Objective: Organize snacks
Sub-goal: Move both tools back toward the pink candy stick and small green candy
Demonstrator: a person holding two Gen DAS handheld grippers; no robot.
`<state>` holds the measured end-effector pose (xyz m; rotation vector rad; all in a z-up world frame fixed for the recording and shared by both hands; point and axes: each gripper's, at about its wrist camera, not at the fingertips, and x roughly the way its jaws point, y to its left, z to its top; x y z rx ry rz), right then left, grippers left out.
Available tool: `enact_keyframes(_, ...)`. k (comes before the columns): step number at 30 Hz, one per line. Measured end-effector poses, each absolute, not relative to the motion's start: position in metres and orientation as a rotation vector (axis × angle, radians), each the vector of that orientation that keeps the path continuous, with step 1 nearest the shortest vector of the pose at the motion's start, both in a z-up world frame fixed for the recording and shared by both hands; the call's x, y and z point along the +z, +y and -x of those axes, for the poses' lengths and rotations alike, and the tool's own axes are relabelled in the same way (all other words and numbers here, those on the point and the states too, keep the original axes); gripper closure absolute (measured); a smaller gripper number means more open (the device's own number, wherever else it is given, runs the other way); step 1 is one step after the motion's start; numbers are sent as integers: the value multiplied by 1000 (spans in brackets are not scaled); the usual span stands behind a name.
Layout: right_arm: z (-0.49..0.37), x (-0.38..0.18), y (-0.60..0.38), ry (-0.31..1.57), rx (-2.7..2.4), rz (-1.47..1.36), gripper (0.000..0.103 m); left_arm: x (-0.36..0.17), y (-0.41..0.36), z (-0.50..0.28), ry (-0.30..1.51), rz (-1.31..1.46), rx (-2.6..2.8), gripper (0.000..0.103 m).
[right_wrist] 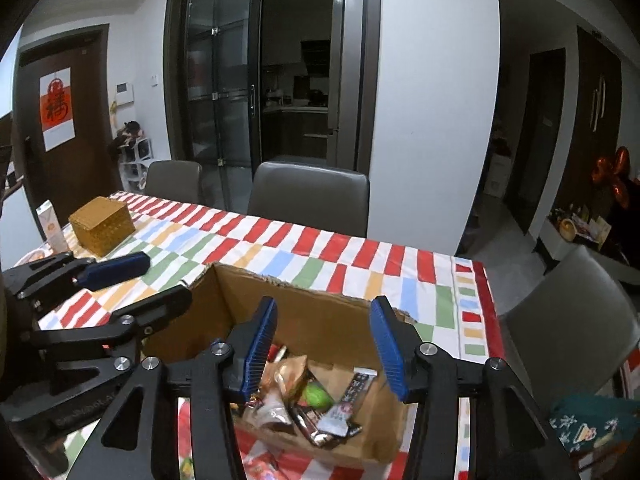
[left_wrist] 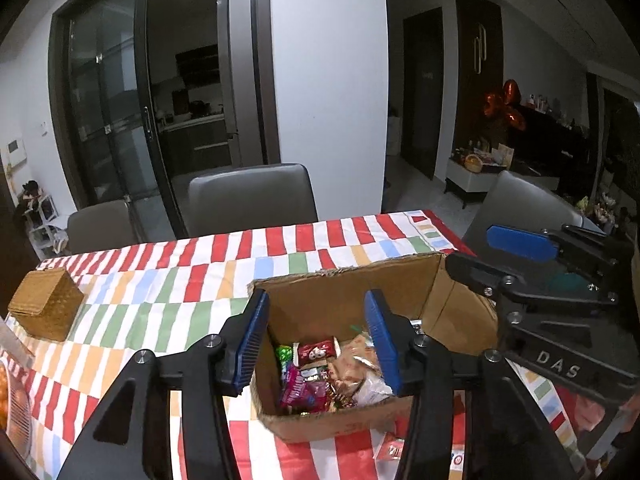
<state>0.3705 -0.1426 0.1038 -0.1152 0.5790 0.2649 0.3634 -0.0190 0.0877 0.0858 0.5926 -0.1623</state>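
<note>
Far off to the left of both tools, a lidded woven box [left_wrist: 47, 309] sits alone on the striped tablecloth [left_wrist: 168, 280], well apart from the work, perhaps there as a second home for sorted snacks, though nothing shows that. Next comes the left gripper [left_wrist: 316, 344], tilted down over the near left part of the open cardboard box [left_wrist: 352, 292]; its blue pads stand partly apart with nothing between them, one fingertip [left_wrist: 254, 340] level with the box's left wall. Below and just ahead of it lie the snacks [left_wrist: 320, 376]: a red chocolate bar wrapper [left_wrist: 316, 352], a green sweet, magenta packets and pale crinkled bags, heaped loose on the box floor. To its right, the right gripper [right_wrist: 322, 344] hangs over the same box, likewise half open and empty, aimed down at a green round sweet [right_wrist: 318, 396] and some dark foil bars; motion blur makes the labels hard to read. Both tools look poised above the heap so that either can drop in and pick. One small red packet [left_wrist: 392, 450] lies outside, on the cloth just before the box's near wall.
</note>
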Motion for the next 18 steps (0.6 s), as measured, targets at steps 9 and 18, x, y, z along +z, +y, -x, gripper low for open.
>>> enact_keyframes(9, -331, 104, -149, 558, 274, 134, 47, 93, -14, -313, 560, -103, -135, 47)
enact_keyframes(18, -295, 84, -148, 598, 320, 148, 47, 72, -19, -272, 600, -133, -147, 44)
